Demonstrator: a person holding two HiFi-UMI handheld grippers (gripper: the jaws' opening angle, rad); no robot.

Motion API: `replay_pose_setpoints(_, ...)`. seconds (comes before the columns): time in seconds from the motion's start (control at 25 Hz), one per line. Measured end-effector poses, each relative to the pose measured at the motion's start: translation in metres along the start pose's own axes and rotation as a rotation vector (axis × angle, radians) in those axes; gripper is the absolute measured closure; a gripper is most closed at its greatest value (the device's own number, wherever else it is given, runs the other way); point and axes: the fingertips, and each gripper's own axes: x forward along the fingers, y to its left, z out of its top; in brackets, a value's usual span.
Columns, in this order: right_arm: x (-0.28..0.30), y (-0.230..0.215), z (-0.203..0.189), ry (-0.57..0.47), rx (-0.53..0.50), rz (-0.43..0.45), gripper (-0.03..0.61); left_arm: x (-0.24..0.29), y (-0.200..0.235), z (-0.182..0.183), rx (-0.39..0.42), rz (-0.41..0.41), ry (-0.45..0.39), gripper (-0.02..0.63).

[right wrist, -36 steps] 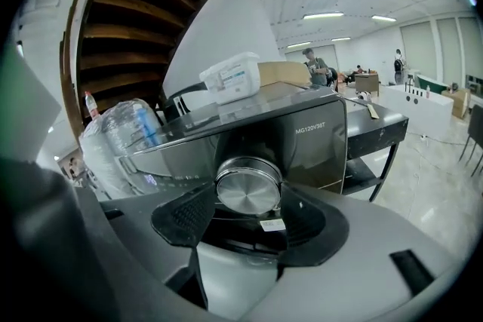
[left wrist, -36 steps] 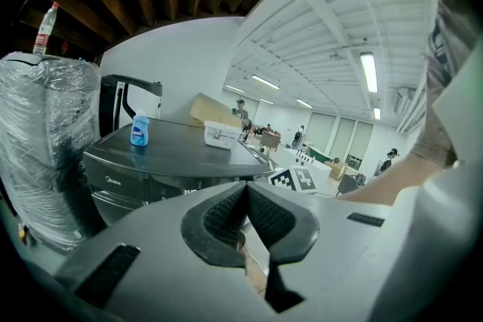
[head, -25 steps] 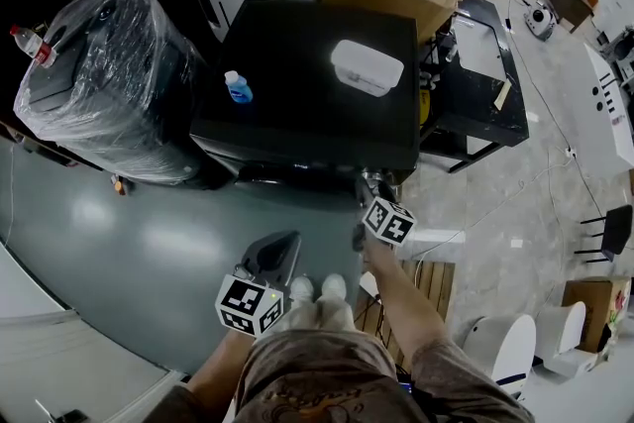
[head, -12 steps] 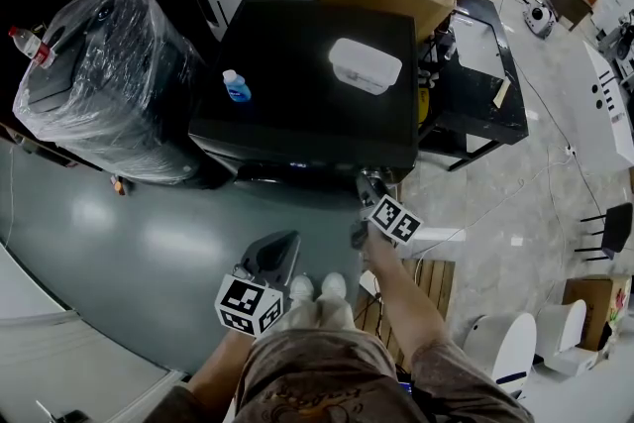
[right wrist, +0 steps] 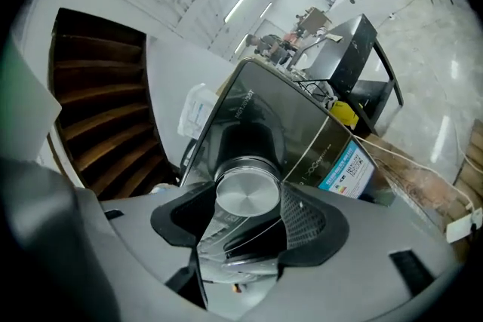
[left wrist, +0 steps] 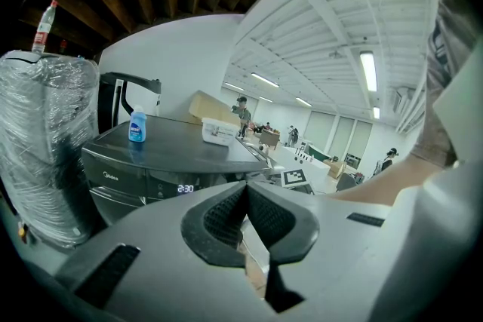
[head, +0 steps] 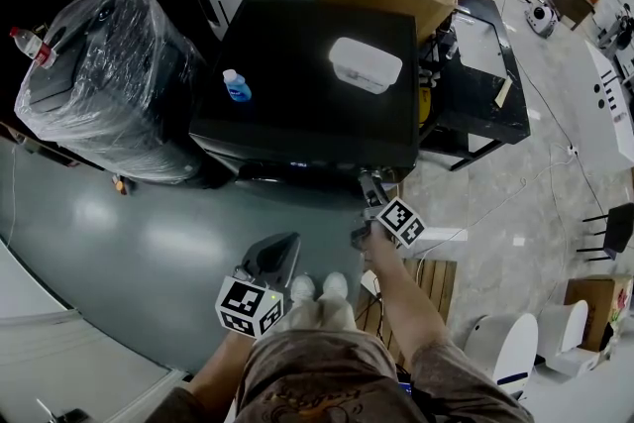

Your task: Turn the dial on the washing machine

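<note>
Nearest, low in front of the washing machine (head: 307, 45) and well short of it, the left gripper (head: 280, 248) is hanging idle. Its jaws are pressing together on nothing, the two pads meeting edge to edge in its own view.

Further on, at the washing machine's front right corner, the right gripper (head: 369, 183) is reaching into the control panel and pinching the dial (right wrist: 246, 194). The round silver knob is sitting squarely between the two ribbed pads, one bearing on each side. So the reach and the grip are looking done, and the twist itself is either being worked or about to be. How far the knob is turned cannot be read, since no pointer or mark on it is showing.

A lit display (left wrist: 186, 188) is glowing toward the middle of the washing machine's front. What is remaining, by my judgement, is finishing the turn and letting go.

On top of the washing machine, a small blue bottle (head: 236, 86) and a white box (head: 366, 65) are sitting untouched.
</note>
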Motion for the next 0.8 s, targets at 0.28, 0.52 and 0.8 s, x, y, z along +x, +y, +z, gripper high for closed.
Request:
replay_pose_setpoints(0.28,0.000,-0.004,-0.002,-0.050,0.171,0.027,0.313,-0.001,0.001,-0.002,0.000,0.002,0.001,0.621)
replay_pose_setpoints(0.52,-0.001,0.003,0.000,-0.033,0.081,0.039,0.311,-0.002,0.000,-0.002,-0.002,0.003,0.001,0.621)
replay_pose_setpoints(0.8,-0.016,0.013,0.003,0.003,-0.003,0.025,0.311,0.001,-0.002,0.008,-0.004,-0.014,-0.023,0.621)
